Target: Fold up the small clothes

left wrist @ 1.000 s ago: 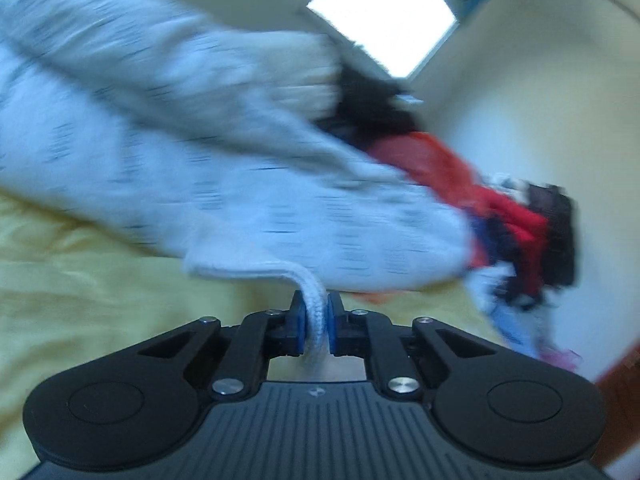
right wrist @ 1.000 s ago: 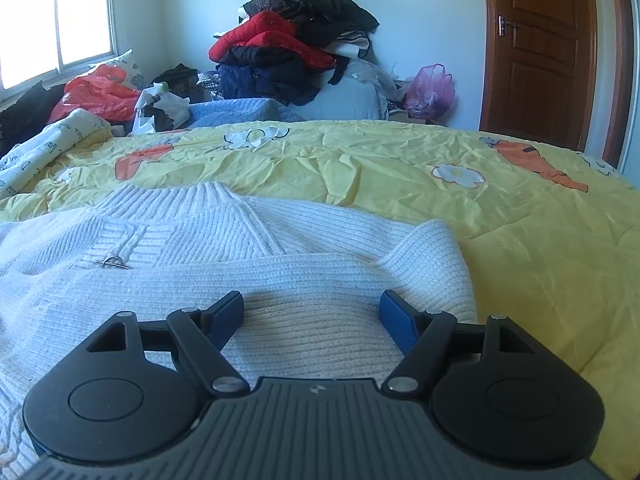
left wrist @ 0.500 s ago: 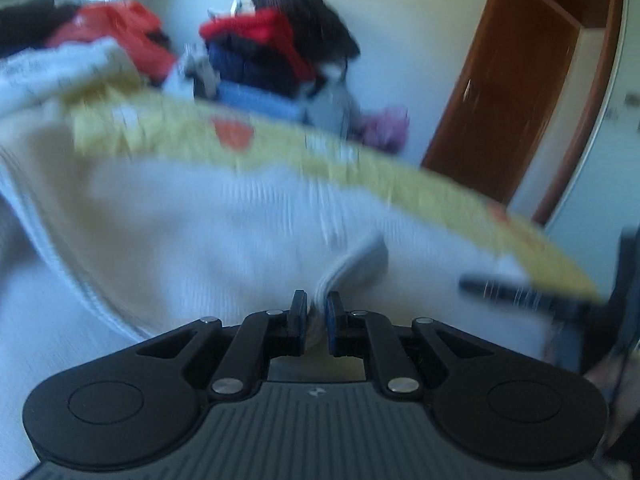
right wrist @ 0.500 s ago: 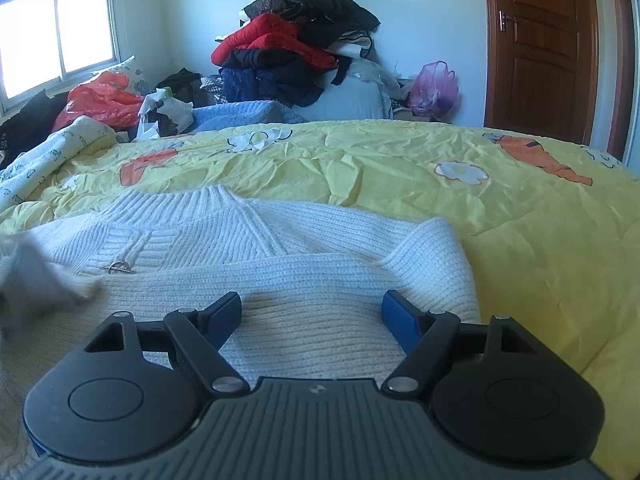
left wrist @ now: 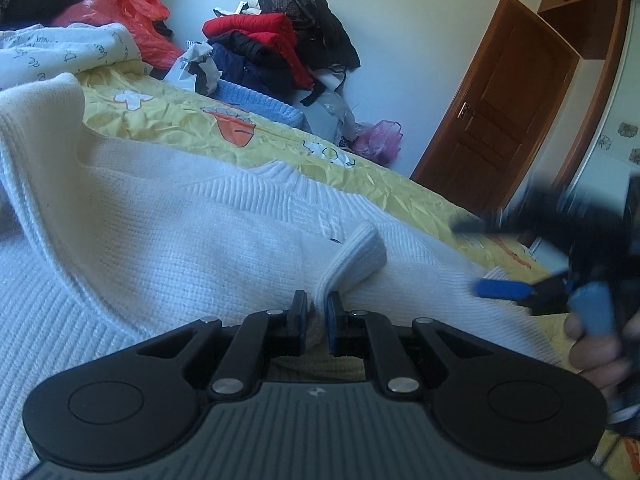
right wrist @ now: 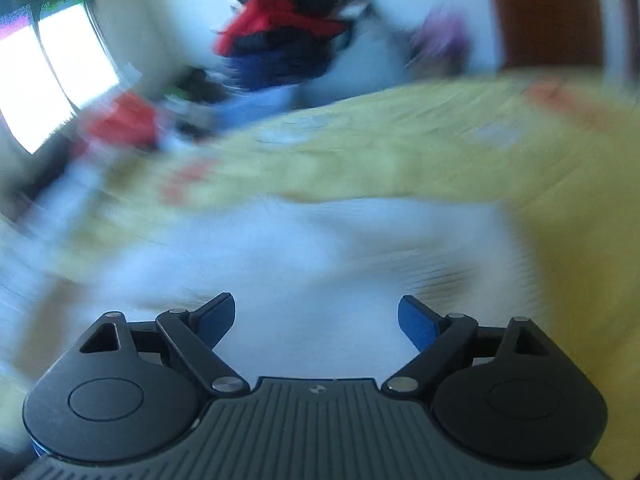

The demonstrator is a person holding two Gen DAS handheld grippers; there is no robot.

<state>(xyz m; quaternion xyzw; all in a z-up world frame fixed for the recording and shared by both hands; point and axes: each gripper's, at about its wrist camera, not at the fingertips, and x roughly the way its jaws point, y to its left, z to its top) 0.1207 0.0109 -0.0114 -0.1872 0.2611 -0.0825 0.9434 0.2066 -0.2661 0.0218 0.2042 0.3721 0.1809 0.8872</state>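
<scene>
Yellow crumpled bedsheet (left wrist: 384,184): under everything
White knit sweater (left wrist: 168,240): spread flat on it
Left gripper (left wrist: 318,312): angled down, clamped on the ribbed sleeve cuff (left wrist: 356,256)
Right gripper (right wrist: 316,316): tilted over the sweater, jaws just widened, nothing between them

A yellow bedspread (left wrist: 192,116) is covering the bed, a pile of clothes (left wrist: 280,40) is sitting by the far wall with a red bag (left wrist: 132,12) left of it and a brown door (left wrist: 500,120) standing right.
</scene>
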